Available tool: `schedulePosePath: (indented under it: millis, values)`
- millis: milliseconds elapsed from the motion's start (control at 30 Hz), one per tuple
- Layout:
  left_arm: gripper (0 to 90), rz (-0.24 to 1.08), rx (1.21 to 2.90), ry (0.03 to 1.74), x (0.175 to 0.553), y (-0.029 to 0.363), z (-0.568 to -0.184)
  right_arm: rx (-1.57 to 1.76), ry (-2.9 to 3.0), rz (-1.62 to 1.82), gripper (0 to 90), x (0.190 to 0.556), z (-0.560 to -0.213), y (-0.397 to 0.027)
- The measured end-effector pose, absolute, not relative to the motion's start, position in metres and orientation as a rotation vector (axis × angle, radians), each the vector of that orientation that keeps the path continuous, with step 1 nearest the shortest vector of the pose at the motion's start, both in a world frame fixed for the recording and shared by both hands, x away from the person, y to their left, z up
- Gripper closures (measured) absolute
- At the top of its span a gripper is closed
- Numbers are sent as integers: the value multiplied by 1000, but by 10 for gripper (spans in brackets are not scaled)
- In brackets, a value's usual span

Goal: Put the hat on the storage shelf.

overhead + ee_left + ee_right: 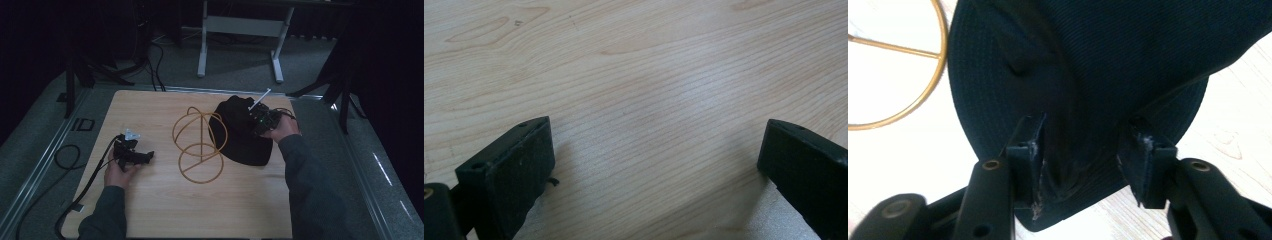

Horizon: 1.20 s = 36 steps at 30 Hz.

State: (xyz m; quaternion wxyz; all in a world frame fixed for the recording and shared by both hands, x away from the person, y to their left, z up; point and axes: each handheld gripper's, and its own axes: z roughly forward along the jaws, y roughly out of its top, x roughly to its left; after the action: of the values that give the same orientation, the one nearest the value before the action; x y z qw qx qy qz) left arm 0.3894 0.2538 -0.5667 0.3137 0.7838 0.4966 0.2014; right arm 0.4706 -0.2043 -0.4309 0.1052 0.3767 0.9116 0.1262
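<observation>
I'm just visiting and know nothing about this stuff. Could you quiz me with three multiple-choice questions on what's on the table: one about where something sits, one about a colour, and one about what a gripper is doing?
1. Where does the black cap lie relative to the wire stand?
A. On the person's right of it
B. On the person's left of it
C. Under it

2. What colour is the wire stand?
A. Silver
B. Gold
C. Red

3. How do the left gripper's jaws stand?
A. Shut on the cap
B. Shut on nothing
C. Wide open over bare table

Answers: 1 A, the high view shows the cap beside the right gripper. 2 B, its rings look golden. 3 C, only wood grain lies between the jaws.
</observation>
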Motion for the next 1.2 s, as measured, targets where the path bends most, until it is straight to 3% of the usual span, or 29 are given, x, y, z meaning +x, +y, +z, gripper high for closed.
schedulePosePath:
  millis: [567,967,1200]
  values:
    - [20,531,2067,1309,389,254,-567,1260,2798,212,518,506,-439,-197]
    - [20,531,2069,1308,389,254,-567,1263,2865,135,631,515,-443,-189]
    - [20,531,2067,1309,389,254,-567,1243,2894,50,825,515,-448,-183]
